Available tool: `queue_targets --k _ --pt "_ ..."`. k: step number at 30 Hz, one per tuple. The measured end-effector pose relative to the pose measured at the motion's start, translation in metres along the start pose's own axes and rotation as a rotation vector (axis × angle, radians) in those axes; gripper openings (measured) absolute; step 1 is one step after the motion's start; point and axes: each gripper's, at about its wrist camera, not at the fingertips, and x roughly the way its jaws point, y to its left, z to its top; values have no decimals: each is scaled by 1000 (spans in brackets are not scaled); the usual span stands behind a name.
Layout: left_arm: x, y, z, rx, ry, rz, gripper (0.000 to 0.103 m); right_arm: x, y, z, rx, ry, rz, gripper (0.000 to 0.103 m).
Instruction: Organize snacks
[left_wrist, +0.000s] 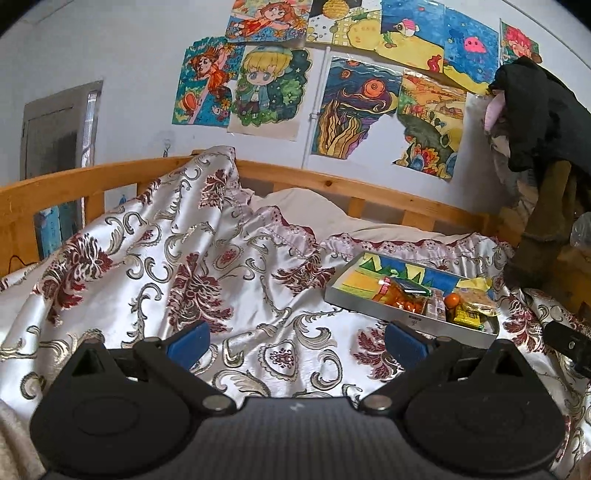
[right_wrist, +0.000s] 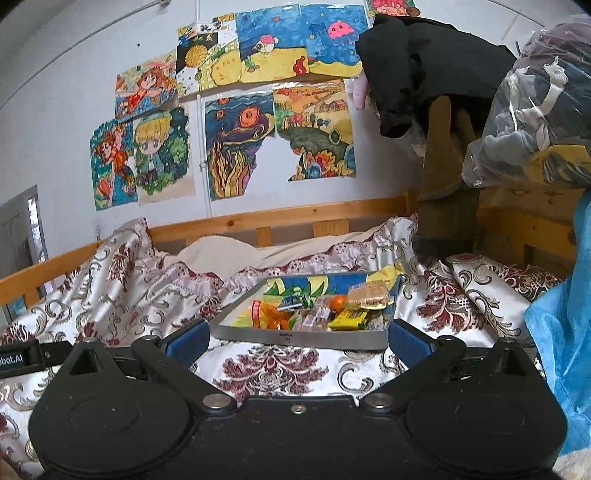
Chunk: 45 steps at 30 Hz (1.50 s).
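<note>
Patterned bedspread (right_wrist: 280, 369) on a wooden-railed bed, drawings (left_wrist: 266, 85) taped to the wall behind.
The grey tray (right_wrist: 295, 338) of snacks (right_wrist: 321, 314) lay on the bedspread — directly ahead of the right gripper (right_wrist: 295, 341), near its spread, empty jaws; the left gripper (left_wrist: 295, 341), likewise spread and empty, had the tray ahead to its right.

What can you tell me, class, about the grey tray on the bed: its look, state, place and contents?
The shallow rectangular grey tray, metal-looking, lies flat on the floral satin bedspread. A colourful drawing lines its bottom. Snacks fill its near-right part: an orange packet, a yellow wrapped bar, a small orange fruit and a clear cracker pack. Nothing grips it.
</note>
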Motion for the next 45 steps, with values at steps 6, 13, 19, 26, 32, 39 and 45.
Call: queue_targets --k 6,13,19,26,32,39,45 --pt "-4 -2 -4 28 10 -17 103 -4 8 -4 -38 10 -7 102" --pt "-6 -12 -13 102 13 -11 103 -3 15 -10 -63 34 3 102" --pt "-5 -15 -17 122 18 2 103 -2 17 -12 -74 36 0 102" --pt "-3 -15 -20 134 27 30 103 3 17 -14 -73 65 -18 102" --pt "-4 -13 -19 121 24 33 103 4 22 -17 -107 85 -6 102" --pt "-5 -12 -19 120 27 32 103 4 23 -18 -110 92 -9 102" --pt "-4 -11 -19 113 36 36 103 6 23 -19 -113 101 -11 102"
